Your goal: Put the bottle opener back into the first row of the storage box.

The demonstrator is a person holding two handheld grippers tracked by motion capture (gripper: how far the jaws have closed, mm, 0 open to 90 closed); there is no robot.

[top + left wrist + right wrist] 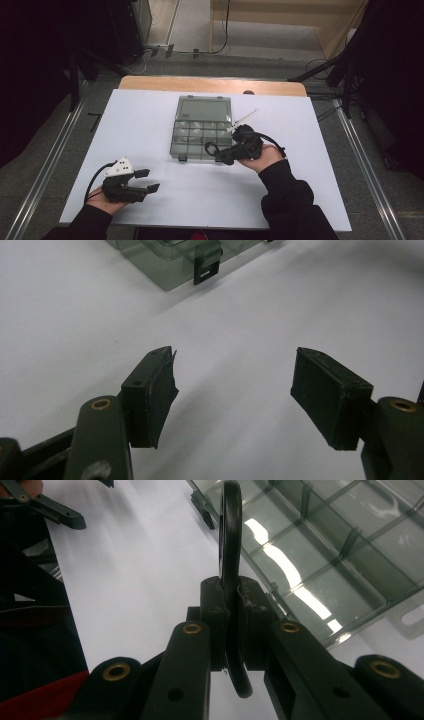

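Black ring (pixel 231 545), one, pinched in right hand-held gripper (pixel 231 625); left hand-held gripper (pixel 232 390) spread; one clear compartment box (pixel 200 112).

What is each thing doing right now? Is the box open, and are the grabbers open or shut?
Compartment box: lid open, lying flat on the white table; its compartments look empty.
Black ring: clamped upright between the right gripper's pads, above the box's near edge.
Right gripper: shut on the black ring.
Left gripper: open, nothing between its pads, over bare table.
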